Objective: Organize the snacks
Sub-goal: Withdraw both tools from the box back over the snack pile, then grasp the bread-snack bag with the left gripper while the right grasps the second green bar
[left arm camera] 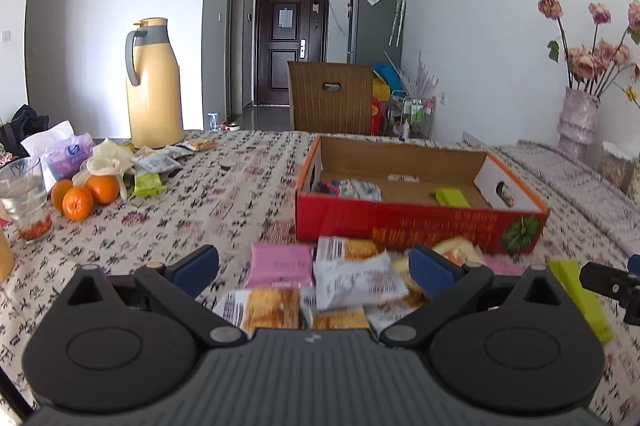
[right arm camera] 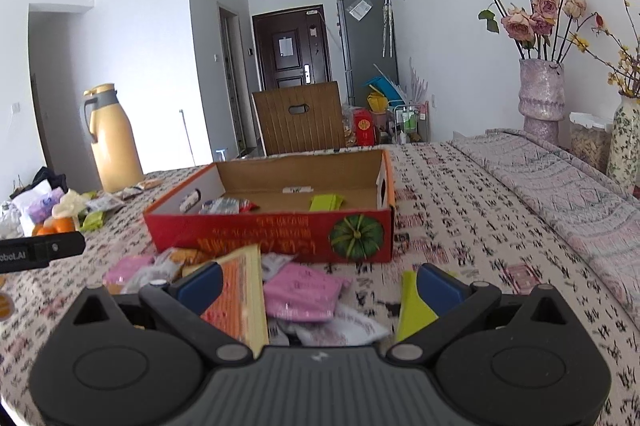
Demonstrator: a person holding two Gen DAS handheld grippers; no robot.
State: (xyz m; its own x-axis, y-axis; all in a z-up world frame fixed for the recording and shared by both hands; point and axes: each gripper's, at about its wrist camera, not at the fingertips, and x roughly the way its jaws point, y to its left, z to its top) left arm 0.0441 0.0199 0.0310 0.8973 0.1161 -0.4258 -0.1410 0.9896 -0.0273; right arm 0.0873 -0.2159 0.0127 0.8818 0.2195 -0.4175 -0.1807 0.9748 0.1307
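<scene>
Both the left hand-held gripper and the right hand-held gripper are held open over the snacks; a packet must next be gripped and carried ahead to the box

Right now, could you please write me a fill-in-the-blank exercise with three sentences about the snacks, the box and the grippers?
1. The red cardboard box has a picture of a green ____ on its front.
2. The loose snack packets lie on the tablecloth in ____ of the box.
3. Both the left gripper and the right gripper are ____ and hold nothing.

Missing words: pumpkin; front; open
</scene>
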